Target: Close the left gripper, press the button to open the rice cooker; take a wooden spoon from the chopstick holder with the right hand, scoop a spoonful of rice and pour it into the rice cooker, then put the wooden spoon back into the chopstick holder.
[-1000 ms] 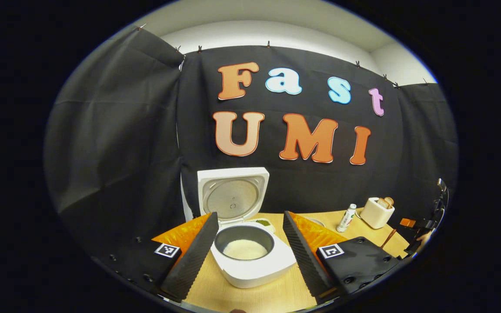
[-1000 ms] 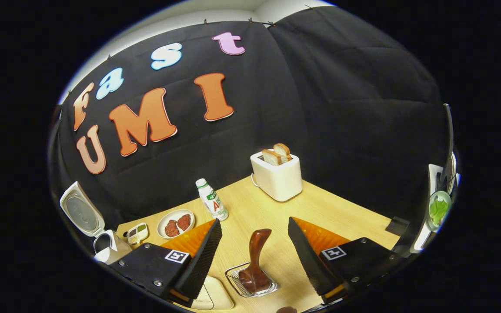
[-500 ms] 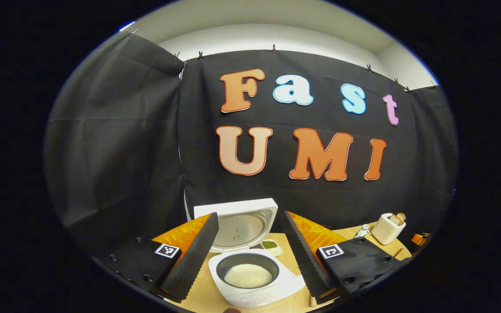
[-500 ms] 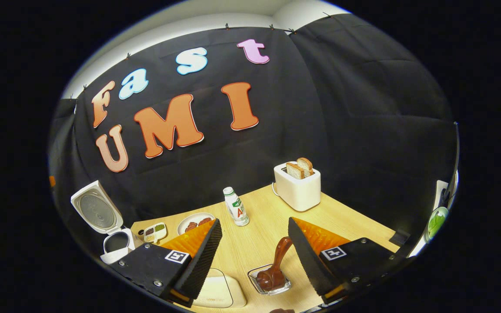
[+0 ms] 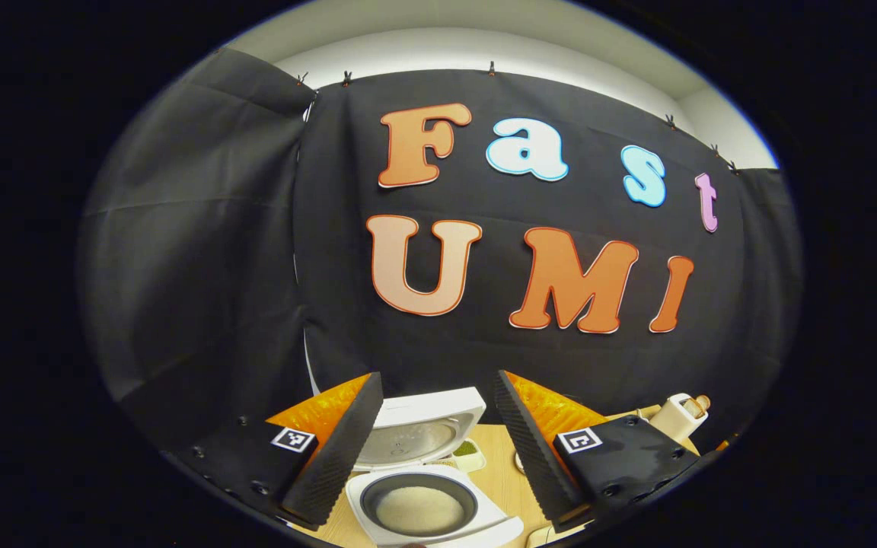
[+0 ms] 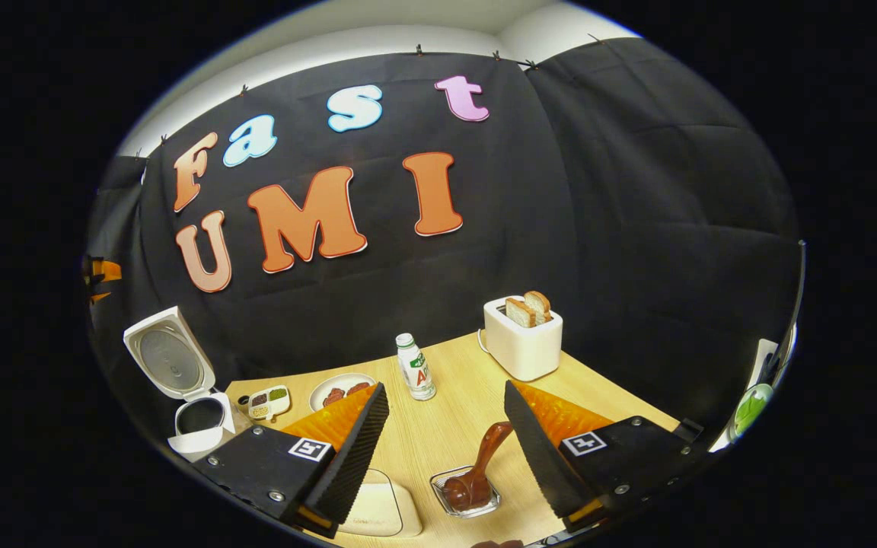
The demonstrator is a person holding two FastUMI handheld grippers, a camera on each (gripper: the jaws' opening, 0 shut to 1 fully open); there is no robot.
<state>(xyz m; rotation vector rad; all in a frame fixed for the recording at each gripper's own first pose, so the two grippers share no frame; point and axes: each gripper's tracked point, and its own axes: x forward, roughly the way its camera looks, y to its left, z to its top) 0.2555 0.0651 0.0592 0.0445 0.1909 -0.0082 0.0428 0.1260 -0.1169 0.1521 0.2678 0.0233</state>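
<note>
Left gripper: fingers spread wide, nothing between them, held above the table's near-left area. Directly below and ahead sits one white rice cooker, lid raised upright behind the pot. One inner pot, with a shallow layer of white rice on its bottom. Just behind the cooker lies one small divided dish with green contents.

Right gripper: fingers likewise spread wide and empty, poised over the wooden table. Between and beyond the fingers stands one clear chopstick holder, with one dark wooden spoon in it, bowl down, handle leaning up to the right toward the right-hand finger. Whether handle and finger touch cannot be told. One cream rectangular container sits just beside the holder on its left, partly hidden by the left-hand finger.

Further items counted in the right gripper view: one white toaster holding two slices of bread; one small white bottle standing upright near the table's middle; one round plate carrying two brown pieces of food; the divided dish beside that plate; the open rice cooker at far left.
</note>
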